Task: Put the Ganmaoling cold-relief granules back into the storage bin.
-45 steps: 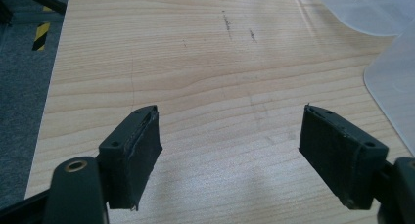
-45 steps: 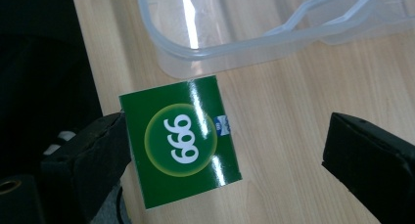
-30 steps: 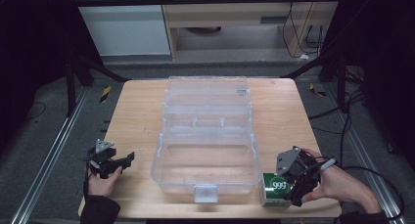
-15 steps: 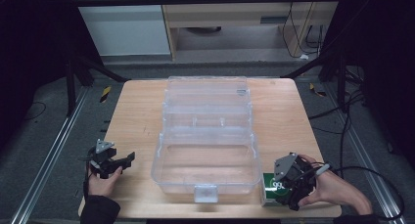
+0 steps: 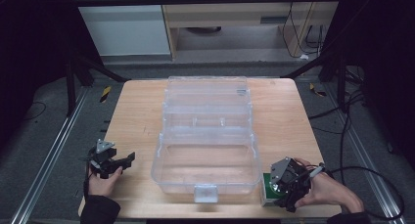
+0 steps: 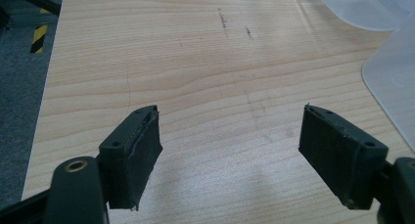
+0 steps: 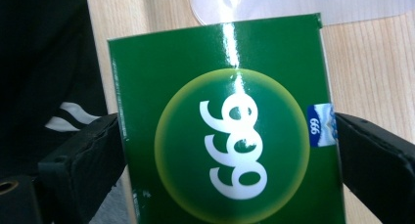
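My right gripper [image 5: 282, 192] sits over the green box [image 7: 225, 141] at the near right corner of the table [image 5: 132, 116]. In the right gripper view the two black jaws stand on either side of the box, the left one against its left edge and the right one meeting the right edge by the small blue label. I read that as closed on the box, though I cannot tell how firm the hold is. The box looks to be resting on the wood, its face with the white digits turned up to the camera. From above, part of the green box [image 5: 266, 187] peeks out to the left of the gripper, just beside the near right corner of the clear plastic case [image 5: 208, 136].

That case lies open in the middle of the table, its lid folded back to the far side, and I see nothing inside the tray or the lid compartments. My left gripper [image 5: 119, 161] rests at the near left edge with its jaws wide apart over bare wood, holding nothing.

My judgement: the work is at its start. The box is taken hold of but not lifted, so the lift, the carry to the left over the case wall and the placing inside all remain.
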